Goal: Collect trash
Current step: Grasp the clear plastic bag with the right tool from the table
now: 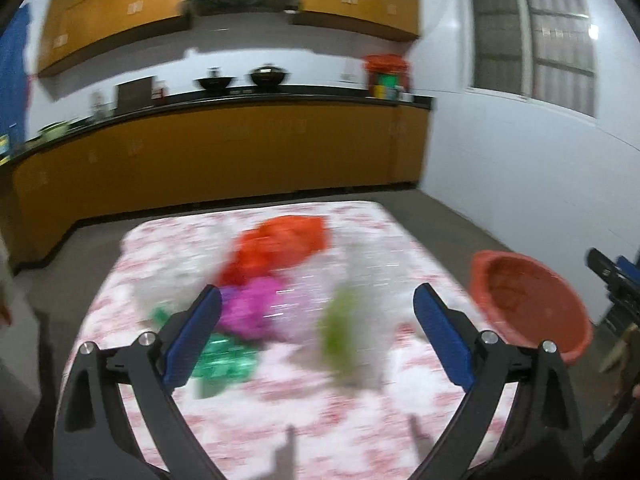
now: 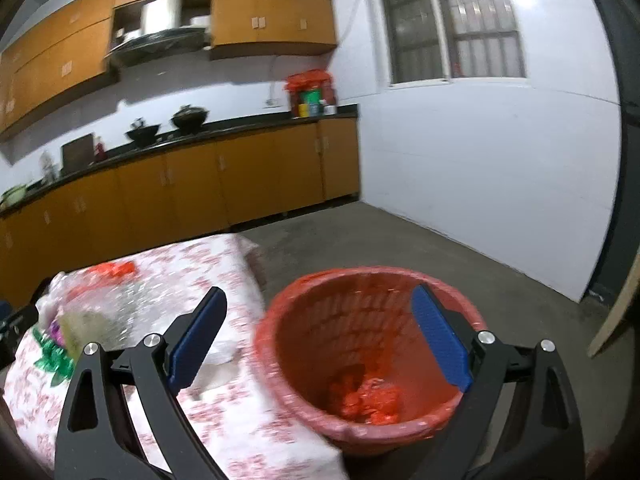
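Trash lies in a loose heap on the table, just ahead of the left claw and between its spread fingers; from the right claw it sits well off to the left. It looks like crumpled wrappers: an orange wad farthest ahead, a magenta wad near the left finger, green foil beside that finger, and a yellow-green piece in clear film. Motion blur hides finer detail. Judging by the look, all of it is light, soft and crushable, the film perhaps slippery; pinching a bunched fold in the middle of a wad should hold better than a flat edge. Both claws are released and carry nothing. The bin, red-lined with some red scraps at its bottom, stands directly ahead of the right claw, beside the table edge.
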A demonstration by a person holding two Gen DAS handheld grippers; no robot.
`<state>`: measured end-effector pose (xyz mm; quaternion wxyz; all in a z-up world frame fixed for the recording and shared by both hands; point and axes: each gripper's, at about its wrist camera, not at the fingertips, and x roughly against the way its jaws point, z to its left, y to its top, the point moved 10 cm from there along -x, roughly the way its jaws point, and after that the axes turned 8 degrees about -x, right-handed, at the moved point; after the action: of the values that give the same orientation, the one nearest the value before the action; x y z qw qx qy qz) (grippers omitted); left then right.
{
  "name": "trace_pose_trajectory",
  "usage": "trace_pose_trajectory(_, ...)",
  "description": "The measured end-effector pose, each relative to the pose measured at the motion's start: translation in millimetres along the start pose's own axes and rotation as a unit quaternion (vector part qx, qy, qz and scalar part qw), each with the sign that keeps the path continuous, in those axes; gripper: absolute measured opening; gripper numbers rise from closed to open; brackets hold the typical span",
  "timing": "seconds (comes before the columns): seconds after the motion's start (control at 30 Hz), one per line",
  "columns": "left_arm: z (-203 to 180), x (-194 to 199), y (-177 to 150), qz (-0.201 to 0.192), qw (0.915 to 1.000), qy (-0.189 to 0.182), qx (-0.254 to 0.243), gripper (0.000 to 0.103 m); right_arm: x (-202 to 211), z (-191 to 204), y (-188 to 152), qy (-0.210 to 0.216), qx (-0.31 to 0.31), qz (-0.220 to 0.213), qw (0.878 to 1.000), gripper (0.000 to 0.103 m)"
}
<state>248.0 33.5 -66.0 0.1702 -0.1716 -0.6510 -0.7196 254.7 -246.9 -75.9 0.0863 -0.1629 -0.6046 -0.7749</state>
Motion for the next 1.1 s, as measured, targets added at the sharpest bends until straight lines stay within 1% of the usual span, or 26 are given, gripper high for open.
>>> trace_pose_trajectory(0.03, 16.7, 0.7, -5.4, 0.005, 0.9998, 0.015, 0.009, 0.094, 0.0, 6.6, -2.3, 0.007, 0.003, 0.003, 1.0, 0.093)
trace_pose_trajectory(0.13, 47.1, 3.4, -16.4, 0.015, 0.9987, 0.038, 0.031, 0.094, -3.2, 27.5, -8.8, 0.024, 0.011, 0.015, 1.0, 0.093)
trace_pose_trajectory(0.23, 64.5, 4.8, -22.7, 0.019, 0.9977, 0.049, 0.043, 0.094, -14.1, 44.9, -17.9, 0.035, 0.023, 0.032, 0.999, 0.093)
trace_pose_trajectory(0.37, 73.3, 7.7, -30.8, 0.022, 0.9973, 0.053, 0.046, 0.094, -36.4, 68.9, -40.1, 0.046, 0.046, 0.067, 0.996, 0.093)
trace_pose_trajectory(0.47, 77.4, 10.2, -34.5, 0.023, 0.997, 0.056, 0.048, 0.094, -59.5, 90.6, -58.7, 0.064, 0.08, 0.096, 0.99, 0.093)
trace_pose_trajectory(0.6, 82.8, 9.5, -40.7, 0.028, 0.9964, 0.059, 0.055, 0.094, -84.6, 107.4, -78.3, 0.07, 0.117, 0.127, 0.982, 0.093)
trace_pose_trajectory(0.7, 86.7, 8.6, -44.8, 0.031, 0.996, 0.064, 0.054, 0.094, -99.1, 118.8, -85.7, 0.079, 0.134, 0.143, 0.978, 0.093)
trace_pose_trajectory(0.8, 92.0, 6.2, -47.0, 0.035, 0.9955, 0.068, 0.056, 0.094, -112.5, 125.5, -92.0, 0.079, 0.155, 0.161, 0.972, 0.093)
trace_pose_trajectory(0.9, 96.9, 3.9, -47.8, 0.037, 0.9949, 0.072, 0.06, 0.094, -121.0, 130.1, -101.4, 0.084, 0.165, 0.19, 0.964, 0.086)
trace_pose_trajectory(0.93, 98.9, 2.8, -49.0, 0.037, 0.9948, 0.073, 0.061, 0.094, -122.2, 130.8, -104.9, 0.086, 0.166, 0.199, 0.962, 0.08)
trace_pose_trajectory(0.97, 100.2, 1.4, -49.9, 0.038, 0.9946, 0.074, 0.062, 0.094, -122.8, 131.4, -108.6, 0.089, 0.167, 0.208, 0.96, 0.078)
trace_pose_trajectory(1.03, 103.3, -1.1, -51.6, 0.042, 0.9941, 0.075, 0.067, 0.094, -123.0, 132.0, -114.4, 0.092, 0.17, 0.219, 0.956, 0.066)
trace_pose_trajectory(1.1, 105.6, -3.1, -53.6, 0.045, 0.9936, 0.074, 0.072, 0.094, -119.8, 130.5, -120.0, 0.095, 0.17, 0.228, 0.954, 0.059)
